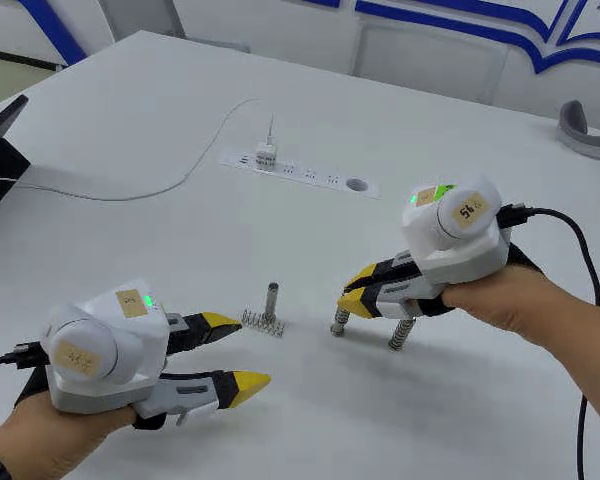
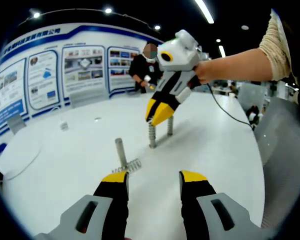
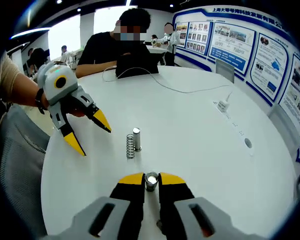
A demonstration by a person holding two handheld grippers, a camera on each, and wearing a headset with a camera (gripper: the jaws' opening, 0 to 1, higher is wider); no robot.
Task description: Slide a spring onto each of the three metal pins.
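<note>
Clamping one of three pins (image 1: 271,298), right gripper (image 1: 352,298), left gripper (image 1: 248,350) gaping, one loose spring (image 1: 263,322).

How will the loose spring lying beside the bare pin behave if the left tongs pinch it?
The spring looks thin and open-coiled, so it would probably feel light and squash under a hard pinch. Lying on its side on the smooth table, it may roll or skid when nudged.

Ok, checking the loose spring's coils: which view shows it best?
The right gripper view: the loose spring lies whole beside the bare pin. The head view shows it at the pin's foot; the left gripper view, blurrier, by its jaw tip.
</note>
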